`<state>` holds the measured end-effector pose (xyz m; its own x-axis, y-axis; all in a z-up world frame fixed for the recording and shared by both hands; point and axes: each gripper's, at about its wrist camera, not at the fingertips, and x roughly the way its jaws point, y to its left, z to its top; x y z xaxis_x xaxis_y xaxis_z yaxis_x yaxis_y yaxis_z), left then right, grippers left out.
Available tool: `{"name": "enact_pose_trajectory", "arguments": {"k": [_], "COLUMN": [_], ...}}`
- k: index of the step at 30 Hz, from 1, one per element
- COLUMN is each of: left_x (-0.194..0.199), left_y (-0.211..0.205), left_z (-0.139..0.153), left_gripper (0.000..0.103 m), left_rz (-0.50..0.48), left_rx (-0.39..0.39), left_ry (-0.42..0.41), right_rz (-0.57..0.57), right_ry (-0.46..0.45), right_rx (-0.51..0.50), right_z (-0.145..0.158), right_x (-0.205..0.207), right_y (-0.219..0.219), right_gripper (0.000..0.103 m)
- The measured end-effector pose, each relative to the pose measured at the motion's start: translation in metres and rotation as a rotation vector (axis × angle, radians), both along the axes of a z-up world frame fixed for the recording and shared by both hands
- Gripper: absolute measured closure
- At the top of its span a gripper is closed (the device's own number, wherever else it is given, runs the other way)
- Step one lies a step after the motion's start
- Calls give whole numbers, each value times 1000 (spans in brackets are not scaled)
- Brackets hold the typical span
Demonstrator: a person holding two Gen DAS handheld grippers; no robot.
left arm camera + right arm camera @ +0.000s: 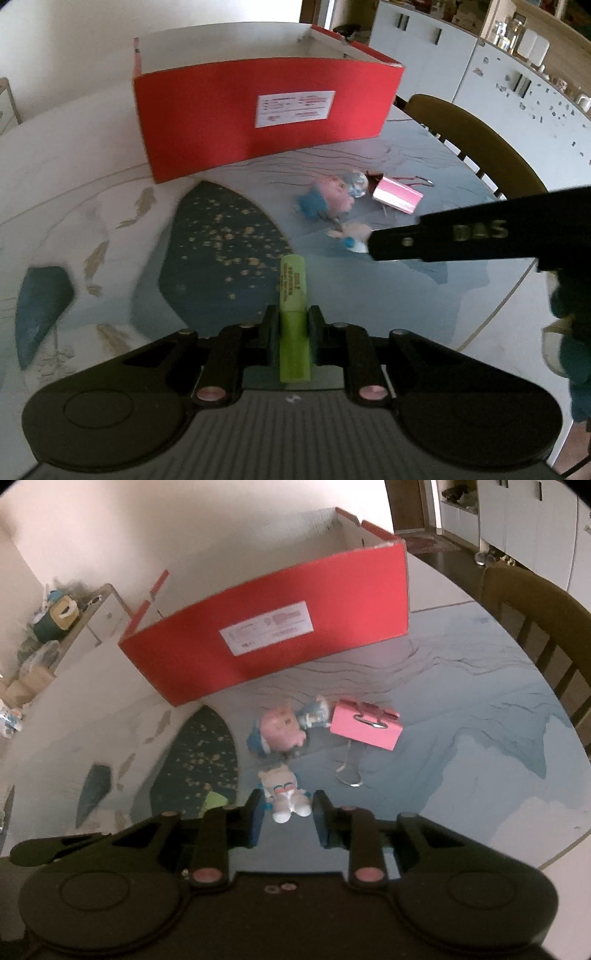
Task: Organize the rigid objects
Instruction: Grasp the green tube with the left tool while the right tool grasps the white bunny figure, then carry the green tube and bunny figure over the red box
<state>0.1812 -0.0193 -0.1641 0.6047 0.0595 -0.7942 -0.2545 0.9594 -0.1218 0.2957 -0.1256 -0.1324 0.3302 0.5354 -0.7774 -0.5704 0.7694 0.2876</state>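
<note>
A green highlighter (pixel 293 295) sticks forward from my left gripper (pixel 293 314), which is shut on its barrel just above the patterned table (pixel 92 184). My right gripper (pixel 286 801) has its pads against a small white figurine (pixel 284 794), which sits upright on the table. In the left wrist view, that gripper comes in from the right as a black finger (pixel 406 243). Behind stands an open red box (pixel 258 118) (pixel 277 635). In front of it lie a pink figurine (pixel 282 731) (pixel 332 195), a small blue-white toy (pixel 314 712) and a pink binder clip (pixel 365 727) (pixel 397 197).
A wooden chair (pixel 461 129) (pixel 535 605) stands at the table's right rim. White cabinets (pixel 517 74) line the far right wall. A cluttered shelf (pixel 55 620) is off to the left. The table's curved edge (pixel 561 853) runs close on the right.
</note>
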Motion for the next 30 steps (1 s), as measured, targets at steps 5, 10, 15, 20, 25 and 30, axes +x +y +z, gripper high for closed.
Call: {"name": "enact_pose_trajectory", "arguments": {"k": [5,10,15,20,25,30], "left_x": [-7,-15,-22,-25,-22,-12], "left_y": [16,30,43,52,57,59], "left_z": [12,30,48,63,81,99], "left_gripper": [87,87,87,87,87,87], "left_rz": [13,10,8,-5,-33,-66], "left_rx": [-15,-24,-23,-19,-15,-7], "left_ry": [-18,-56,-91,-121,-139,-148], "right_rz": [-4,-9,-18,-22,-24,-23], "right_ry": [-23,-56,-83,-119,-152,-176], "right_rx": [29,43,45,59,66,74], "right_z": [19,39,52,68,83,99], "right_x": [-8,-16,-21,-28,-29,-23], "right_y": [-3,-5,-7,-7,-3,1], "right_gripper": [76,80,80,80,80,80]}}
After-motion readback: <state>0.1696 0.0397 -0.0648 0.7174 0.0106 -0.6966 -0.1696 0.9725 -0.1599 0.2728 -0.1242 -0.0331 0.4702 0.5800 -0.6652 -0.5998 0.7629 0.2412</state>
